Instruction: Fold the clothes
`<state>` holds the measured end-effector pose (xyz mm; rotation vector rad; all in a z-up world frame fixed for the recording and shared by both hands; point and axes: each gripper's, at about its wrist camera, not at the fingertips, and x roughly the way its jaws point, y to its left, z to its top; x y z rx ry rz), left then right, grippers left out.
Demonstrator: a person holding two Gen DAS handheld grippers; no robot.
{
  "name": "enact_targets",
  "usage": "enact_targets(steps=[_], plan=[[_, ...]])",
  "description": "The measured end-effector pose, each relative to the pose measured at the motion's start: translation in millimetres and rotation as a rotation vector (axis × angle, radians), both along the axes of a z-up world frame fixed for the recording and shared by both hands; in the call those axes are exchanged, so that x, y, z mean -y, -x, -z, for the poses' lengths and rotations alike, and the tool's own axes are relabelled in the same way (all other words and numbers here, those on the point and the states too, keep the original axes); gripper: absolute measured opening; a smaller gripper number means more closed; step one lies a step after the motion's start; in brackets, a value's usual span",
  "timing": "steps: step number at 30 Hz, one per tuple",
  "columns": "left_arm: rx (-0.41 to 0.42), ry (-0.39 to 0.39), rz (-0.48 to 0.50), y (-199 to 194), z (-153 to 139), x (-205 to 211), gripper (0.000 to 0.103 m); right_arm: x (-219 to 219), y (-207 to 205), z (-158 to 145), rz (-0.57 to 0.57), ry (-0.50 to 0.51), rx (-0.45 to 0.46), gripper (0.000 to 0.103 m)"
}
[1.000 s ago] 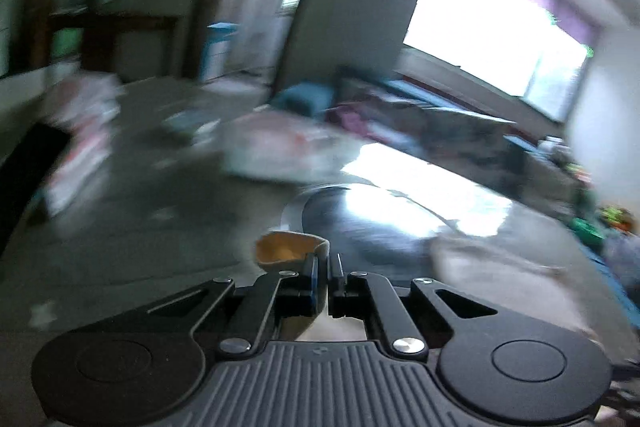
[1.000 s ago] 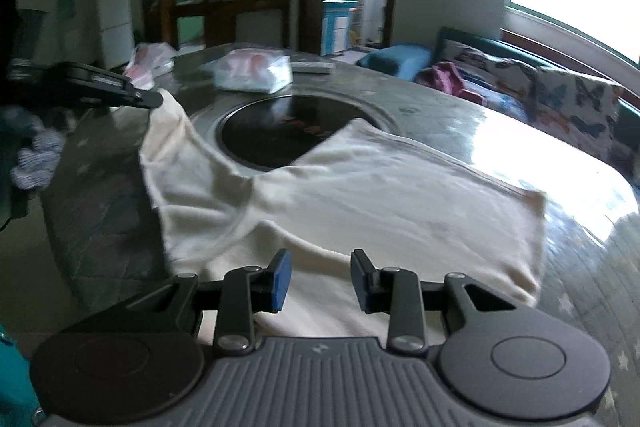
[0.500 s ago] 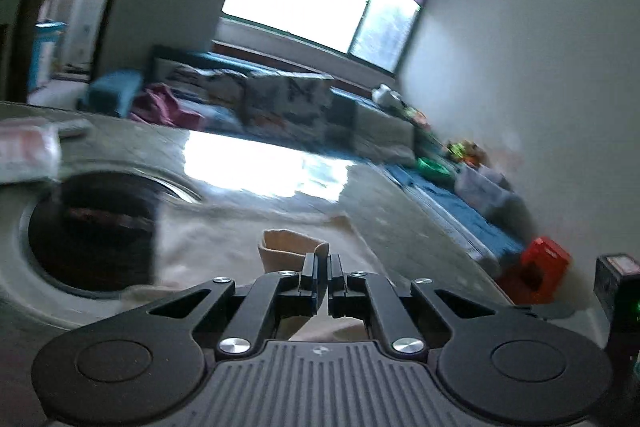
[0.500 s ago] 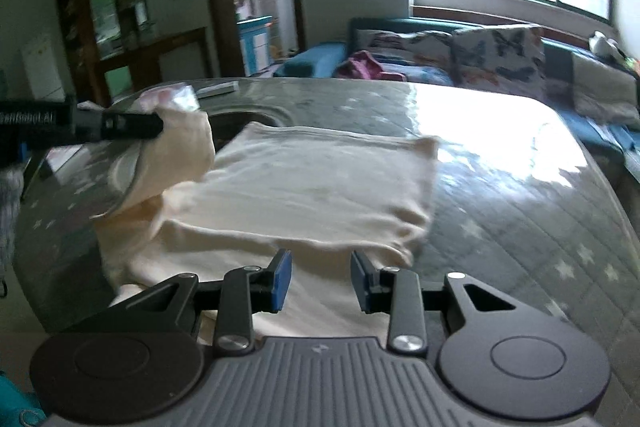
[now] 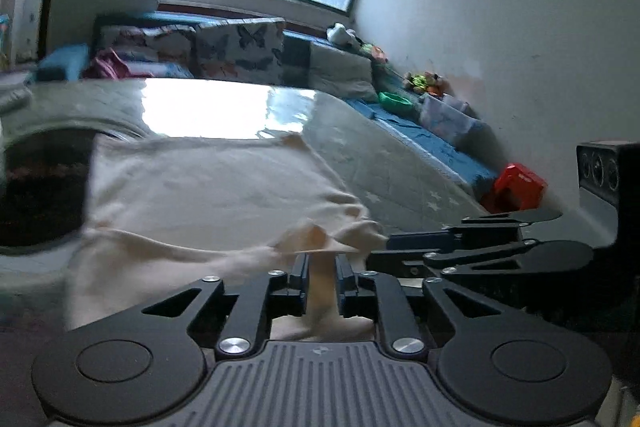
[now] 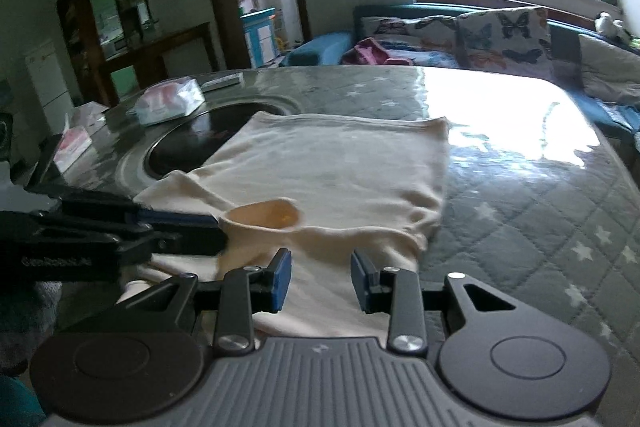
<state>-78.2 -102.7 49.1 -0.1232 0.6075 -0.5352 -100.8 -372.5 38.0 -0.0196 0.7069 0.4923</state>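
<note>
Cloth: a cream shirt [image 6: 332,171] lies flat on the table [image 6: 540,195], ahead of both grippers. Soft, light, limp; best pinched at edges. Left gripper [image 5: 322,277] has just been opening, sleeve [image 6: 260,217] loose between its jaws. Right gripper [image 6: 320,277] parted, empty, over the near hem.

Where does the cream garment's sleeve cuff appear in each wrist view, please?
Left wrist view: the sleeve cuff is bottom centre, running between the left hand-held gripper's fingers.
Right wrist view: the cuff is left of centre, at that gripper's tip.
Shared landmark: the butterfly cushion.
</note>
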Motion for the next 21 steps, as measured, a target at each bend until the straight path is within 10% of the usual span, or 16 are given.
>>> enact_targets(steps=[10,21], plan=[[0.039,-0.092,-0.166,22,1,-73,0.042,-9,-5,-7,0.032,-0.023,-0.009,0.037],[0.001,-0.176,-0.175,47,25,-91,0.043,-19,-11,10,0.016,-0.022,-0.092,0.037]])
